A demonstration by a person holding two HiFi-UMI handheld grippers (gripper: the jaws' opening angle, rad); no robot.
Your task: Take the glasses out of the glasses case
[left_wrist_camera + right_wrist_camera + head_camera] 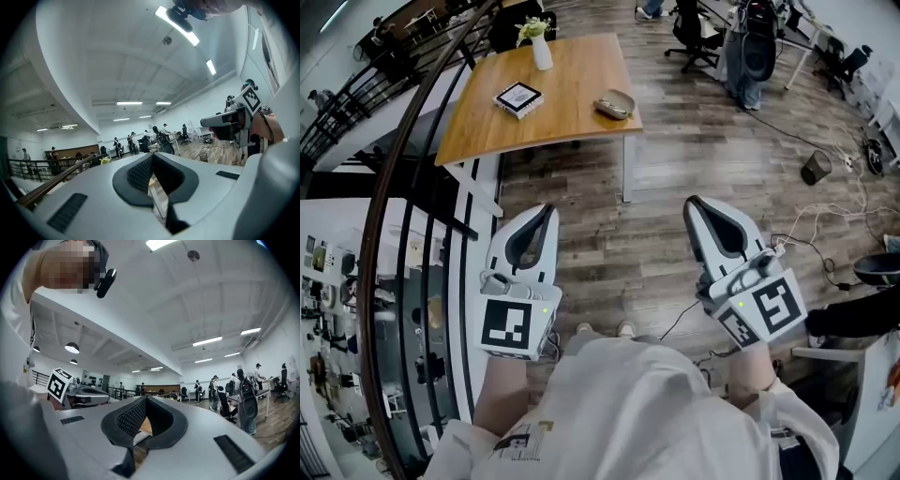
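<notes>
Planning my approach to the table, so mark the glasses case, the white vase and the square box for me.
glasses case [614, 104], head view, middle of its oval top.
white vase [542, 54], head view, middle of its body.
square box [518, 97], head view, centre of its top face.

Counts: left hand-held gripper plus right hand-held gripper = 2. Surface: 1. On it: 1 glasses case, 1 vase, 1 marker box.
</notes>
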